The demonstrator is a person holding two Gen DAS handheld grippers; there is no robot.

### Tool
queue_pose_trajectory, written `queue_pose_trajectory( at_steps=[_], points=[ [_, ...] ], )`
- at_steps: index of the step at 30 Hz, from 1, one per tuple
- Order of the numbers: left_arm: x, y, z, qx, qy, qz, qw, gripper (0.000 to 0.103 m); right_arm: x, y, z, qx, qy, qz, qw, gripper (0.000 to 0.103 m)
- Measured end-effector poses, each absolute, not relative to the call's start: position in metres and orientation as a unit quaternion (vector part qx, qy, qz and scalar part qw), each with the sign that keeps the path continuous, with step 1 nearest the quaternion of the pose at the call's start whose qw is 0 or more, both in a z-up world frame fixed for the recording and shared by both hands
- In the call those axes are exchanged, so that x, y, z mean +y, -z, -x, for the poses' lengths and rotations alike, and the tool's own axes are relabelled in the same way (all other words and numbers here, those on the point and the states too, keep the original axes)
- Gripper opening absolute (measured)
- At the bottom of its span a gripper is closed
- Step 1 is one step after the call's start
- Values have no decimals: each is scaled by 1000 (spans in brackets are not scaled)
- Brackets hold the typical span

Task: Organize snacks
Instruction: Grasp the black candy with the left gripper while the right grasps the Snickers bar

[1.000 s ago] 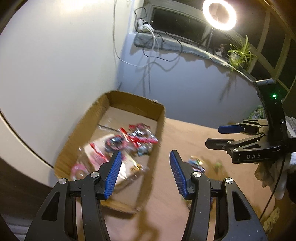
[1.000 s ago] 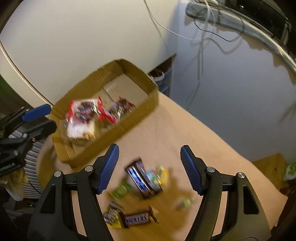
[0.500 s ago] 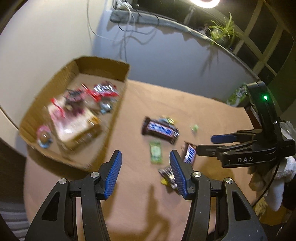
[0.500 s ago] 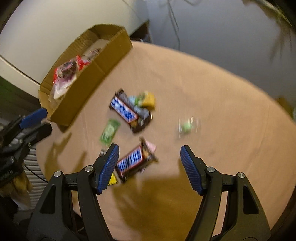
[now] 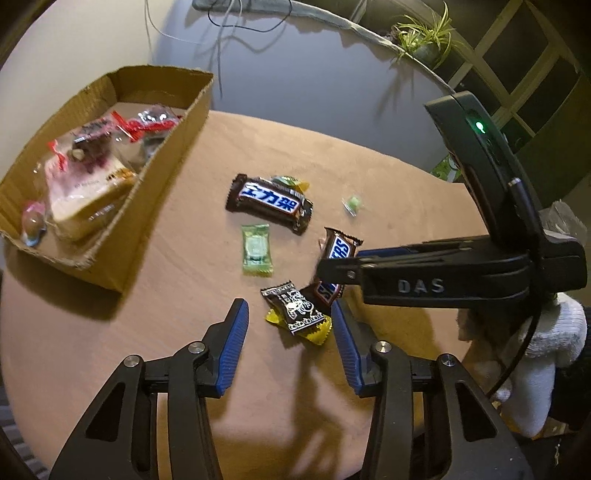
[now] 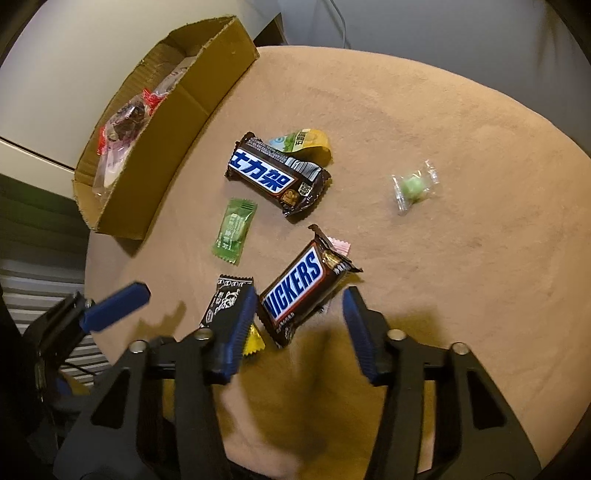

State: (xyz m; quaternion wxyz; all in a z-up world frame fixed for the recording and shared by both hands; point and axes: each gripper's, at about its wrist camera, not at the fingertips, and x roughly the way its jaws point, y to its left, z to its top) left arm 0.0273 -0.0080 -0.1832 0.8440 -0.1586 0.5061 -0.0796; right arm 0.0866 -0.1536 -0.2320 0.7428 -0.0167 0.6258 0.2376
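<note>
Cardboard box holding a few snacks already, ~6 lying loose to its right | L gripper narrowing, straddling black-yellow candy, not pinching | R gripper narrowing round Snickers bar, no grip yet | table rim lying far right of box, room open.

Snickers bar: brown, blue lettering | candy: green | box: tan

A potted spider plant sits on the window ledge, cables dangling nearby.
</note>
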Motion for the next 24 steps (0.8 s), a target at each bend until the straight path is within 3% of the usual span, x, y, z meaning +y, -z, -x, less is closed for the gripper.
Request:
queue_pose_trajectory(
  at_steps=[15,21,24],
  points=[
    [-23,209,-45,526,85,143,834,39,-122,246,-93,624,-239,64,741,44],
    [-27,218,-48,530,81,117,836,25,-117,244,-105,624,-246,71,738,42],
    [-23,220,-51,527,79,111,839,25,-117,245,-111,625,-249,68,737,41]
  ],
)
